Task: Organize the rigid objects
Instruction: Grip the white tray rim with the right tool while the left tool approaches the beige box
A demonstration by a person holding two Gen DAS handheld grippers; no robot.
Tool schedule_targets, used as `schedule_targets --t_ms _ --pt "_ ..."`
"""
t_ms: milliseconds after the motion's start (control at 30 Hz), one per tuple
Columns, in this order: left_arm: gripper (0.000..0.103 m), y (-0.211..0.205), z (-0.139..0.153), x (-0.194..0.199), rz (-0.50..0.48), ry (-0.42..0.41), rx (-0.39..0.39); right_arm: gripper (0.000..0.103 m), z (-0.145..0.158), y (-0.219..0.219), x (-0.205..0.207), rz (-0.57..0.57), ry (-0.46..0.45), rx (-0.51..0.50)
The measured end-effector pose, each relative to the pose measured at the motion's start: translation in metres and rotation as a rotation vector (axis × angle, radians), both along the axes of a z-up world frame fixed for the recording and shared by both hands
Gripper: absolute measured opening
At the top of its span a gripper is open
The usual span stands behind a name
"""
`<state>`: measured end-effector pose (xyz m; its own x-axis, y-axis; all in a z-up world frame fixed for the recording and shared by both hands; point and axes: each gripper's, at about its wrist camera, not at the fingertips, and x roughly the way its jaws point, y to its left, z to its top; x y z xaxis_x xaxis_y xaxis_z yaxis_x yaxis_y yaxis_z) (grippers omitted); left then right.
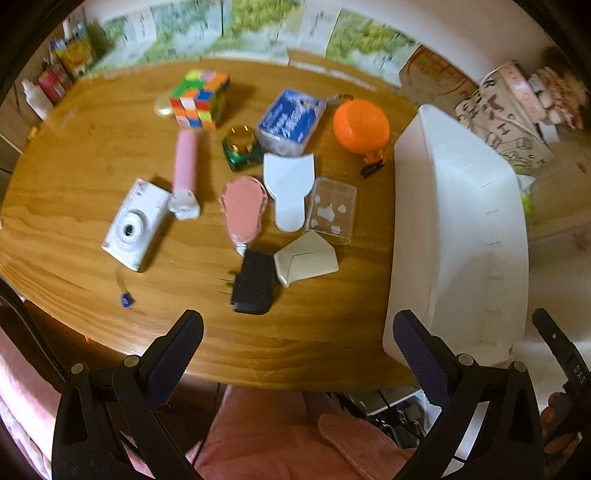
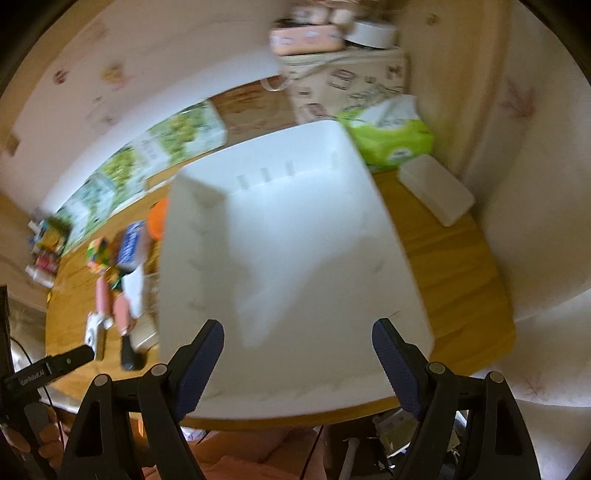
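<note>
Several rigid objects lie on the wooden table (image 1: 74,173): a white camera (image 1: 133,225), pink tube (image 1: 186,162), Rubik's cube (image 1: 201,98), pink brush (image 1: 243,208), black charger (image 1: 253,282), beige case (image 1: 306,258), clear box (image 1: 334,210), blue box (image 1: 290,120) and orange ball (image 1: 362,125). An empty white bin (image 2: 295,258) stands at the right, also in the left wrist view (image 1: 461,229). My left gripper (image 1: 297,343) is open above the table's near edge. My right gripper (image 2: 297,350) is open above the bin's near rim.
A green tissue pack (image 2: 391,138) and a white block (image 2: 436,194) lie beyond the bin. Printed boxes (image 1: 258,29) line the table's back. A patterned bag (image 1: 506,114) stands at the far right. A wall (image 2: 535,184) is close on the right.
</note>
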<state>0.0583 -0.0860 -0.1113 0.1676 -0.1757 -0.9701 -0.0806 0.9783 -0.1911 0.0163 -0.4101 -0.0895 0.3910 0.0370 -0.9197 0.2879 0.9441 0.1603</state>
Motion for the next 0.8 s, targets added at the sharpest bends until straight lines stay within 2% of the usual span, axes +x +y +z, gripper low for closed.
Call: schedule_targets --t_ms 300,400,467,533,567,667,767,800 --pt "0.101 -0.005 -0.035 0.039 0.055 0.171 -0.017 0.083 -0.019 -0.049 0.018 -0.12 0.089 -0.006" --pt "0.101 -0.004 -0.044 0.047 0.056 0.213 -0.022 0.081 -0.029 -0.059 0.023 -0.11 0.118 0.018" --pt "0.1 -0.003 -0.05 0.05 0.074 0.234 -0.006 0.072 -0.038 -0.065 0.027 -0.101 0.146 0.031" --pt "0.1 -0.001 -0.055 0.05 0.115 0.256 -0.02 0.067 -0.051 -0.074 0.033 -0.088 0.185 0.074" --pt "0.099 0.0 -0.058 0.049 0.139 0.271 -0.026 0.06 -0.055 -0.077 0.035 -0.083 0.205 0.081" --pt "0.098 0.003 -0.06 0.046 0.195 0.288 -0.053 0.051 -0.062 -0.08 0.041 -0.051 0.227 0.077" --pt "0.098 0.0 -0.061 0.045 0.226 0.278 -0.044 0.027 -0.072 -0.081 0.049 0.003 0.256 0.083" --pt "0.097 -0.002 -0.062 0.046 0.231 0.275 -0.038 0.023 -0.074 -0.081 0.052 0.022 0.261 0.091"
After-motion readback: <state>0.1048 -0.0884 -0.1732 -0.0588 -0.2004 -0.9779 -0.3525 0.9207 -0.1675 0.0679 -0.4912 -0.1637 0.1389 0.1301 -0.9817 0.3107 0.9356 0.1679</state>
